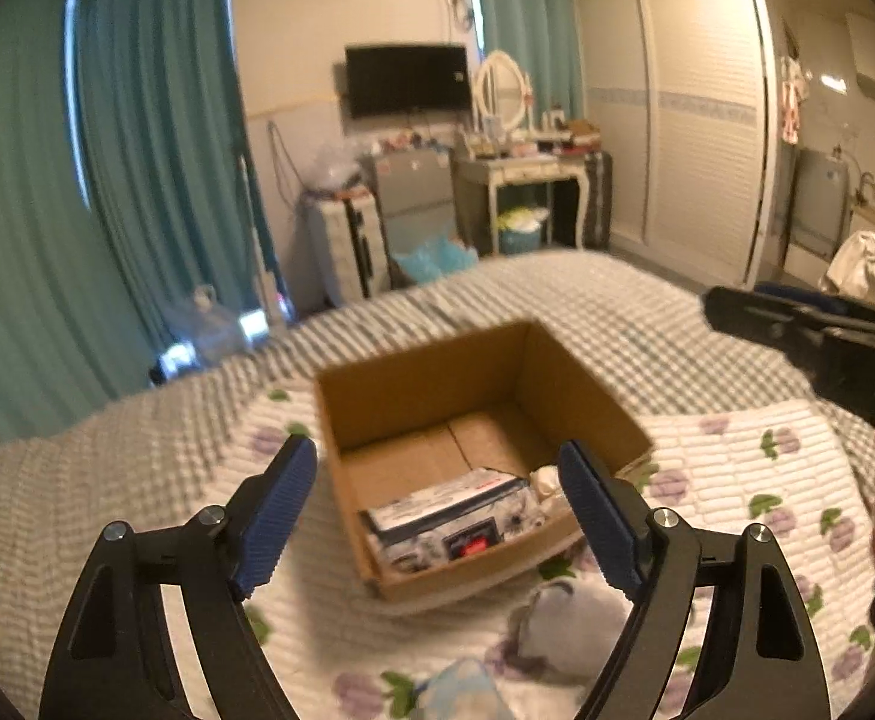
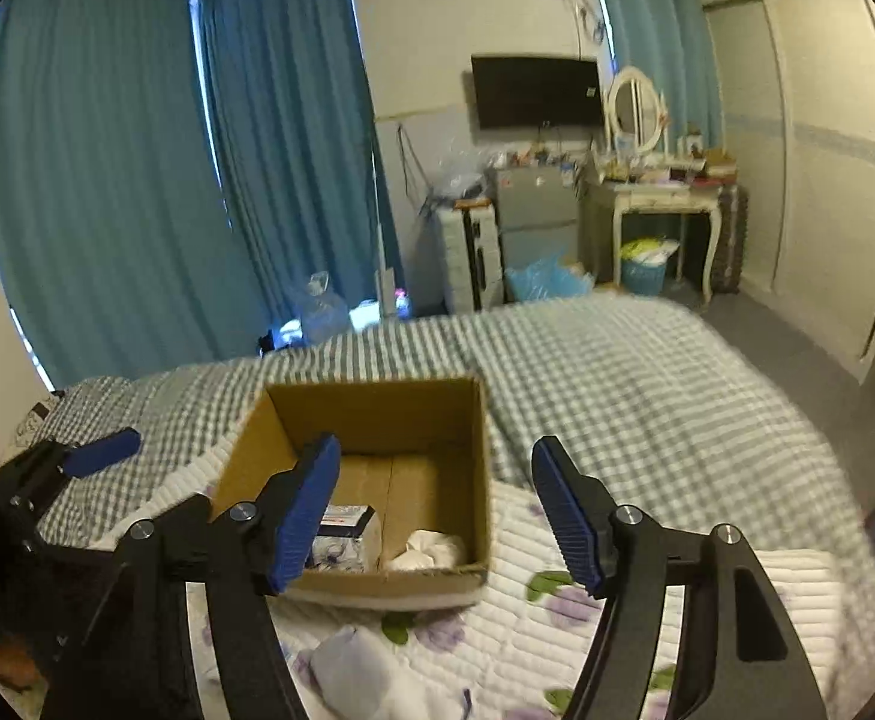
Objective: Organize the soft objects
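— On the bed, what is being shown?

— An open cardboard box (image 1: 485, 420) is being viewed from above by both cameras, resting on a floral quilt (image 1: 737, 480) laid over a checked bedspread (image 2: 617, 372). A printed tissue pack (image 1: 455, 516) and a white soft bundle (image 2: 431, 546) are already lying inside it.

— And what is being left out?

— A pale soft item (image 2: 365, 672) is lying on the quilt just in front of the box, near its front wall.

— How are the grippers being held?

— The left gripper (image 1: 437, 516) is being held with its jaws spread wide and nothing between them. The right gripper (image 2: 437, 516) is likewise being held agape and empty, above the box's front edge.

— What is being risked from here?

— Probably a poor pinch: limp cloth is easily being caught by one fold only, so it could slip loose on the way up. The light box could also be nudged or tipped if its front wall is being clipped by a finger during the reach. Both views are blurred, so positions are being judged only roughly.
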Demonstrator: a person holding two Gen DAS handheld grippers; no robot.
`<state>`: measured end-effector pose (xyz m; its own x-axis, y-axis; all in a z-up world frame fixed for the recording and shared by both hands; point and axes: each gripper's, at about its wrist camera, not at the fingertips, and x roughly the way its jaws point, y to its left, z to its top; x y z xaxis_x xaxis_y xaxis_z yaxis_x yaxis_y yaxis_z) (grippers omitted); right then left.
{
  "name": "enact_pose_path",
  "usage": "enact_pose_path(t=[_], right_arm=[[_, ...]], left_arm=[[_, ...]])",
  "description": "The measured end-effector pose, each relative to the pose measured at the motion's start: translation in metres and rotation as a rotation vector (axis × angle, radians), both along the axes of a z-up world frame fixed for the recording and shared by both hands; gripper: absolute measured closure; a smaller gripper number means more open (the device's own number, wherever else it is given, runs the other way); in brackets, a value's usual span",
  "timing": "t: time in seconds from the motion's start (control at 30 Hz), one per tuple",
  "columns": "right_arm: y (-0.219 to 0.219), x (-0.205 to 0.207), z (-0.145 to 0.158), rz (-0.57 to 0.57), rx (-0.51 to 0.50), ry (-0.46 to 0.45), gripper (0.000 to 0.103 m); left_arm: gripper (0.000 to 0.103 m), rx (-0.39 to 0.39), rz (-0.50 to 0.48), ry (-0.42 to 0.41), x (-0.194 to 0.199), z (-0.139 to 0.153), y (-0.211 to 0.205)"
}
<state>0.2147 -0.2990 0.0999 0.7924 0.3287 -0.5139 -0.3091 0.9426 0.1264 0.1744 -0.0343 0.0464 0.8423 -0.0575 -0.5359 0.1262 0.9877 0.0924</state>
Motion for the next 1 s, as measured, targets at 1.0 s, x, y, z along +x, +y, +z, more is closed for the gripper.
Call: enact_pose_path(t=[1.0], right_arm=[[0.020, -0.193, -0.178, 0.099, -0.343, 0.273, 0.008]], left_arm=[[0.001, -0.073, 0.029, 0.303, -0.141, -0.134, 0.018]])
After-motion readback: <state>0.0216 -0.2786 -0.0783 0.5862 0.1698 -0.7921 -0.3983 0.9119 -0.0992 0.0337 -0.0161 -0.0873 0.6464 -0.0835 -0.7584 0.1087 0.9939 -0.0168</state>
